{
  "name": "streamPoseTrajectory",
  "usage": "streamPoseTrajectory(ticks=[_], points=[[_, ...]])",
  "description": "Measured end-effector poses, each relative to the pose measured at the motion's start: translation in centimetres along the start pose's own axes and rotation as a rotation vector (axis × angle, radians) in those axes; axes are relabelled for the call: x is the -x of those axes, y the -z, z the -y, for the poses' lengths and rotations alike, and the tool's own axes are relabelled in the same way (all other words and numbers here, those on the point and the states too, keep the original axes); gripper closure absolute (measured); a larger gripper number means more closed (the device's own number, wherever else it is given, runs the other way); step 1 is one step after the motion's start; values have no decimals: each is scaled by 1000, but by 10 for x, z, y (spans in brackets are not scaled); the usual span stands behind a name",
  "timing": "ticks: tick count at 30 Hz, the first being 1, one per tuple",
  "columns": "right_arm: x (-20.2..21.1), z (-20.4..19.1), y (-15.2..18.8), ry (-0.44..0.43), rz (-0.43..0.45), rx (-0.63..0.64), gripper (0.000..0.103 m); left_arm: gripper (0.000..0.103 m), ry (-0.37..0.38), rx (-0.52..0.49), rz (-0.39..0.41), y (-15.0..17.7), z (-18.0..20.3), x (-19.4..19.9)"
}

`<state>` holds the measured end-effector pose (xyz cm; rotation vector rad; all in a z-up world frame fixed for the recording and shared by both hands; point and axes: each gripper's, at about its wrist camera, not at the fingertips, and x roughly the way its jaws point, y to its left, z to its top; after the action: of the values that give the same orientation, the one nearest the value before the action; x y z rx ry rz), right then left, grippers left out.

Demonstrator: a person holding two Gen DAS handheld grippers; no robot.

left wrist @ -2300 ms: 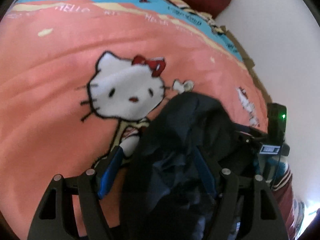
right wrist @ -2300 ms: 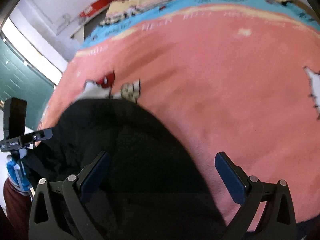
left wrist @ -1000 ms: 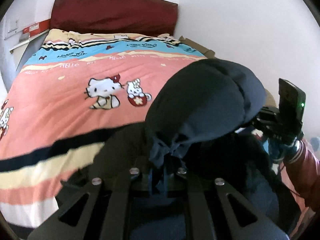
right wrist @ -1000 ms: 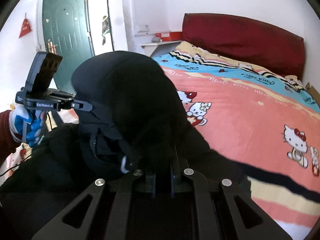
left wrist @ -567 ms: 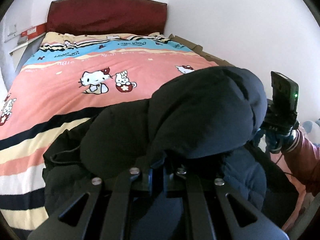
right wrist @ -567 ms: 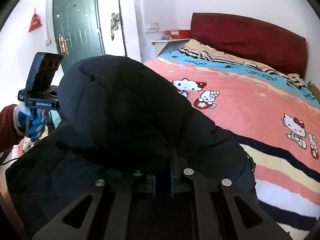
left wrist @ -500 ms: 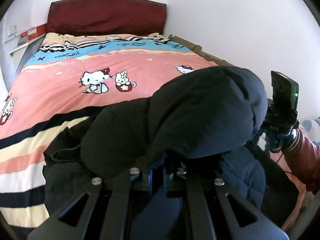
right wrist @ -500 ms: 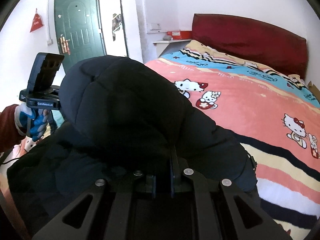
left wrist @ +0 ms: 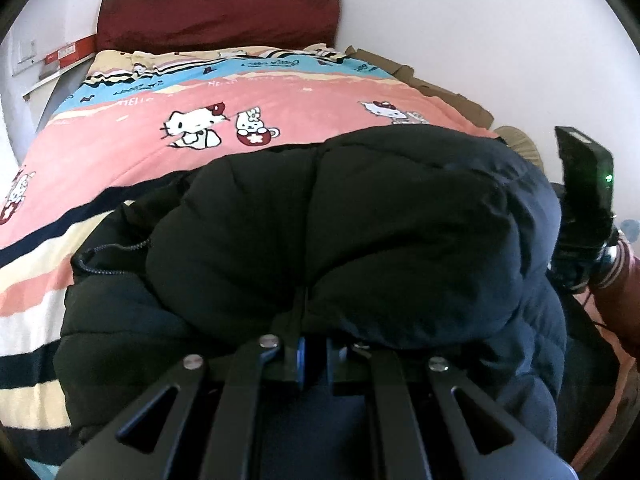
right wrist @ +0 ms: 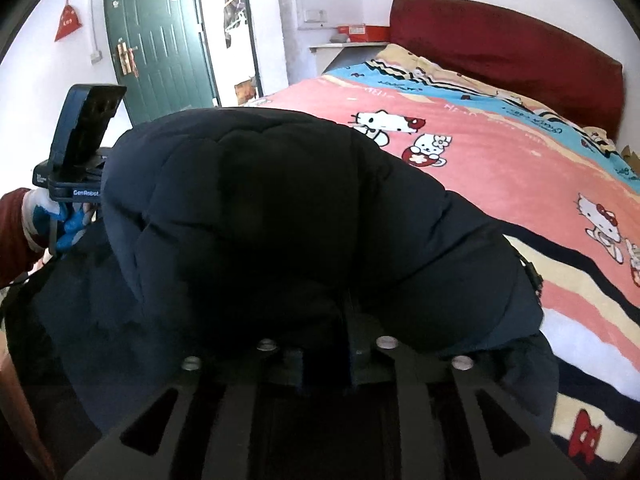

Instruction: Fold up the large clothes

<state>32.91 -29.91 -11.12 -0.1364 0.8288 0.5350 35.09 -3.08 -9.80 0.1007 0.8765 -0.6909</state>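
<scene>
The left wrist view shows the left gripper (left wrist: 313,354) with its blue pads pressed together on a fold of the dark navy puffy quilted jacket (left wrist: 360,232), whose bulk rises right in front of the lens and hides the near bed. Only this view shows the plain white wall (left wrist: 460,28) along the bed's far side and brown cardboard (left wrist: 444,92) wedged against it; the right gripper's black body (left wrist: 586,184) peeks out beyond the jacket.

The right wrist view shows the right gripper (right wrist: 324,354) with its jaws opening, jacket cloth lying between them in shadow; whether the pads press on it cannot be told. This view alone shows the left hand in a blue-and-white glove (right wrist: 60,216), a dark green door (right wrist: 160,36) and a small shelf (right wrist: 348,42).

The jacket lies heaped at the foot of the bed, on a pink cartoon-cat blanket (left wrist: 120,136). Beyond stands a dark red padded headboard (left wrist: 216,12).
</scene>
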Motion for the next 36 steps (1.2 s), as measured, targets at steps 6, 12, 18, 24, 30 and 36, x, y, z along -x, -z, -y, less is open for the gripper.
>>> streamPoseTrajectory(ticks=[6, 12, 18, 24, 30, 36], points=[[40, -1, -3, 40, -5, -37, 51, 96, -25, 7, 7, -5, 3, 7], [87, -1, -30, 76, 77, -37, 47, 96, -49, 11, 5, -7, 7, 13], [86, 1, -72, 90, 154, -64, 42, 92, -48, 60, 7, -3, 5, 30], [45, 8, -96, 94, 140, -122, 41, 66, -48, 115, 48, -2, -3, 85], [26, 9, -107, 96, 127, -144, 34, 62, -67, 159, 119, -49, -16, 99], [-7, 18, -106, 53, 57, -209, 34, 62, -49, 179, 65, -103, -13, 36]])
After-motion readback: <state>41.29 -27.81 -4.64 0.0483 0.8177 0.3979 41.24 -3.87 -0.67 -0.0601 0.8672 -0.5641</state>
